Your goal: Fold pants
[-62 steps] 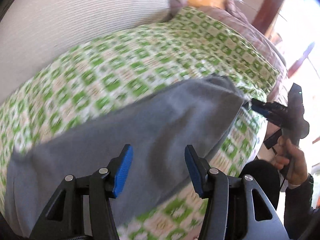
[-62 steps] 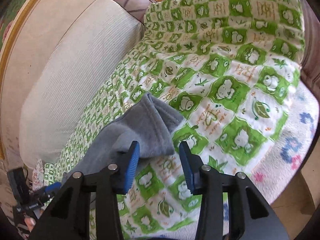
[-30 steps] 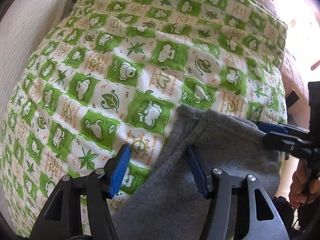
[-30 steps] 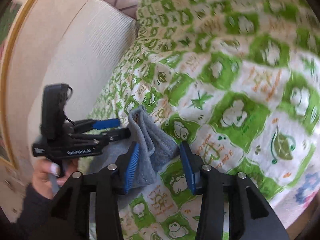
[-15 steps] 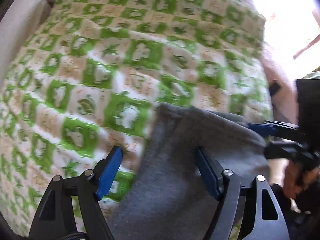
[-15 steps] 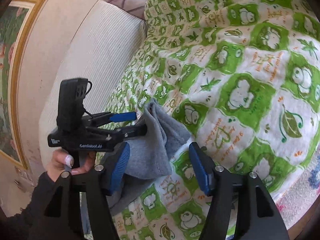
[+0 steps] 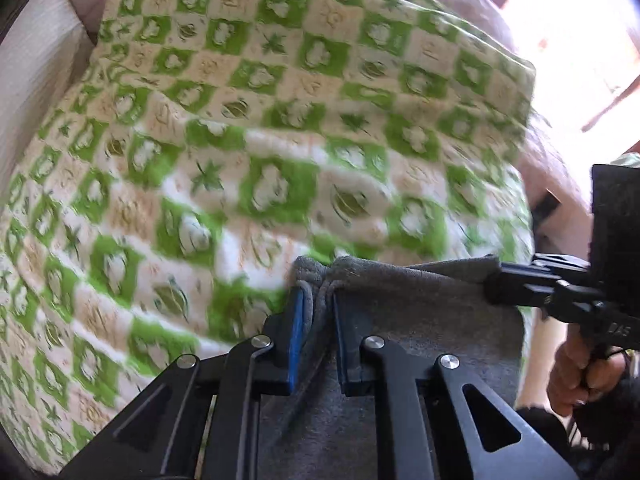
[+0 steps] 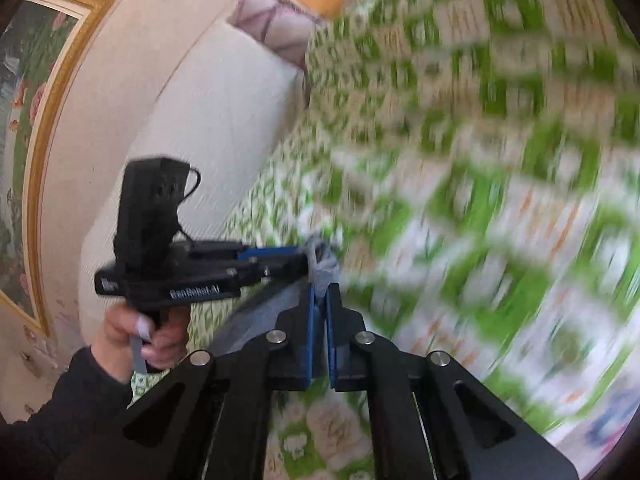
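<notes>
Both grippers pinch the same gray pants [image 7: 420,320], which lie on a green and white checkered blanket [image 7: 240,140] printed with leaves and small animal figures. In the left wrist view, the left gripper [image 7: 316,344] has its blue-padded fingers pressed onto a bunched seam of the gray cloth, at the corner of the pants nearest the middle of the blanket. The right gripper [image 7: 516,280] comes in from the right side of that view and holds the upper edge of the pants at the other corner, close to the blanket's border; a hand [image 7: 576,376] grips its handle. In the right wrist view, the right gripper [image 8: 319,320] has its blue pads almost together on a thin fold of the cloth, and the left gripper [image 8: 296,260] clamps the cloth just above it, held by the left hand [image 8: 136,340] in a dark sleeve. White letters on the left gripper's body are blurred; they look like "GenRobot.AI". The blanket in this view is strongly blurred. Beside the blanket stands a white ribbed cushion [image 8: 188,152], and beyond it hangs a gold-framed picture [image 8: 24,120].
</notes>
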`<state>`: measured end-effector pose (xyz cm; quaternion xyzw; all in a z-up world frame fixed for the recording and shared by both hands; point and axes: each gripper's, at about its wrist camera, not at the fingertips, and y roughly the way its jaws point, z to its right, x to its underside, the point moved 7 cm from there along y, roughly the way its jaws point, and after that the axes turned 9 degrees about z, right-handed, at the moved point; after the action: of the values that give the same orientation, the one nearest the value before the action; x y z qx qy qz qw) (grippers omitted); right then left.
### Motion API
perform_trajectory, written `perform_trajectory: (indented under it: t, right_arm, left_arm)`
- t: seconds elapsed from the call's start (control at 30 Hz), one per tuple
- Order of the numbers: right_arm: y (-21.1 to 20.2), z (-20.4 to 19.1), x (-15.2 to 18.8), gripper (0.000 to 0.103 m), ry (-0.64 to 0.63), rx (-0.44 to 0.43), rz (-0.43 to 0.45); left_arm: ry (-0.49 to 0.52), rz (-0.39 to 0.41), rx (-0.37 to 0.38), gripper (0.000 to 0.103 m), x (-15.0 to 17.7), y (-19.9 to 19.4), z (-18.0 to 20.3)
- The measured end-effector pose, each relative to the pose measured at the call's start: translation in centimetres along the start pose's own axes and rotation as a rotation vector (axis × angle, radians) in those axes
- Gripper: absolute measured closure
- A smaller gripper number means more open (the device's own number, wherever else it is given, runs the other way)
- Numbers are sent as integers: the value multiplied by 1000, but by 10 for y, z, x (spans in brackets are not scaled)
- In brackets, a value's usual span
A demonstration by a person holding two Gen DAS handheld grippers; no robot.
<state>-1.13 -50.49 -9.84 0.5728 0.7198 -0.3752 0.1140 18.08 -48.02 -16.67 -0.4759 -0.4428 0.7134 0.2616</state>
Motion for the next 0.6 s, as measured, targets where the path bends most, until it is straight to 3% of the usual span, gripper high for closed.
perform_trajectory:
  t: [0.1,0.2,0.27,0.3,0.33,0.43,0.53,0.6]
  right_arm:
    - [21,17,-8,97,9,59,-29]
    - [30,19,0,91,37,77,-73]
    - [18,17,0,72,32,108,-60]
    - [13,15,-1,54,30,116,-50]
    - [6,13,-3,44,28,117,-34]
    - [-12,-5,-6,44,-3,105,6]
    - [-19,-26,2,44,-22,61,-2]
    - [-17,-45,13,44,-45,27,-31]
  left_arm:
    - [-46,-5,-73,89,-4,11,-4]
    - [-43,65,-93,80,8,-26,-5]
    - [-61,118,-129,72,18,-65,-14]
    - [-74,137,-143,69,22,-77,-19]
    - [-107,166,-155,63,27,-96,-26]
    - [-206,229,-169,61,55,-142,-43]
    - [-310,292,-171,57,90,-175,-53]
    - [-381,318,-196,53,130,-193,-48]
